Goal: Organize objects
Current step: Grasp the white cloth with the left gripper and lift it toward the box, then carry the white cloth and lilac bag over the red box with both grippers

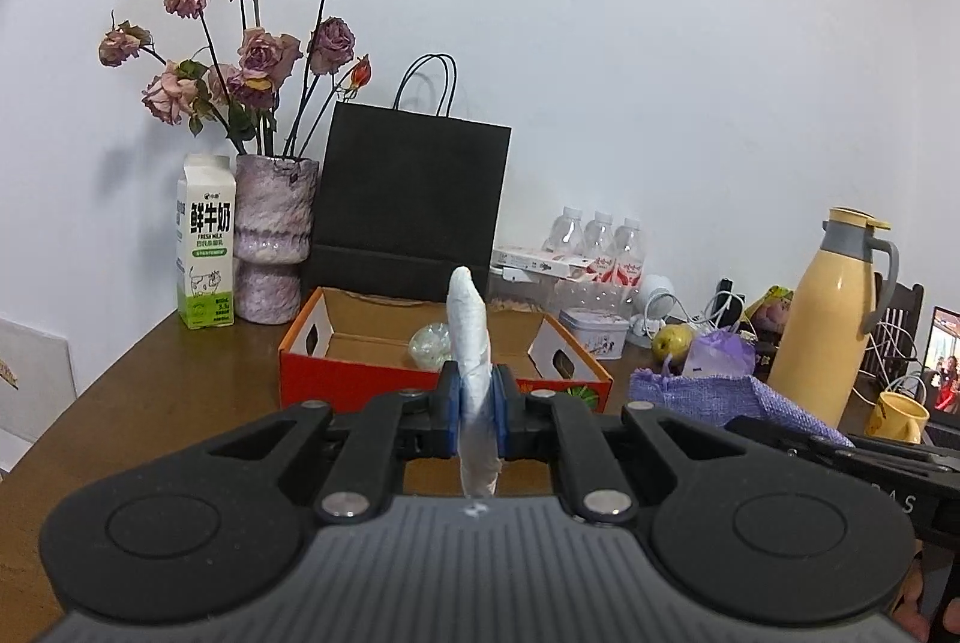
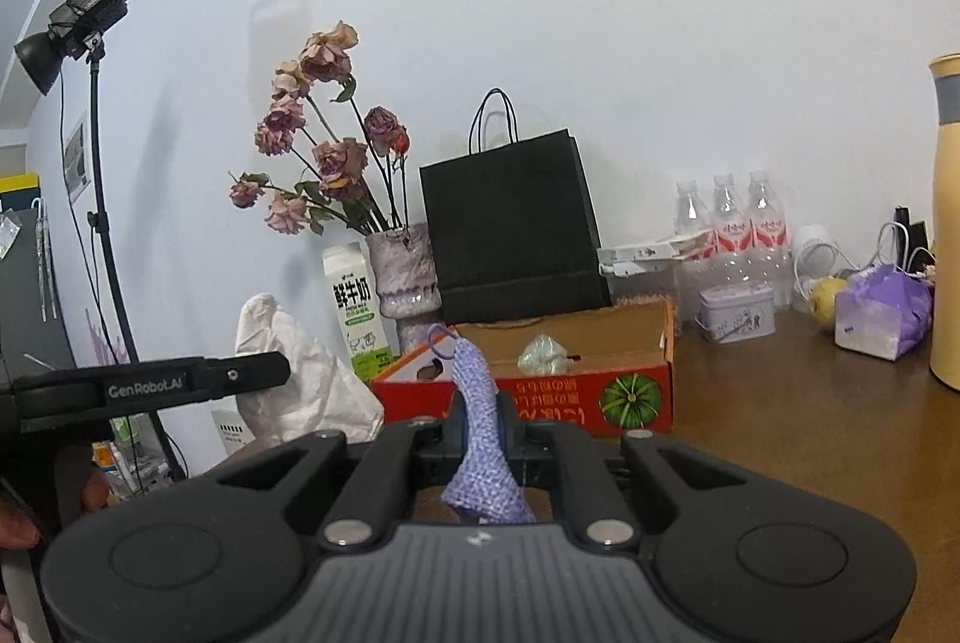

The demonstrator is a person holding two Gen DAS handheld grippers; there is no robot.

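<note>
Left gripper [image 1: 478, 406] clamps white bag [image 1: 471, 343], right gripper [image 2: 480, 433] clamps purple pouch [image 2: 480, 403].

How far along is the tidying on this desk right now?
Done: only a crumpled clear wrapper lies in the red cardboard box. In hand: the left gripper is shut on a white paper bag, and the right gripper is shut on a purple woven pouch. Left: the small tin, pear and tissue pack sit loose on the table.

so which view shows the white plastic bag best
The right wrist view: the white plastic bag hangs side-on and crumpled beside the left gripper. The left wrist view shows only a thin pinched edge.
</note>
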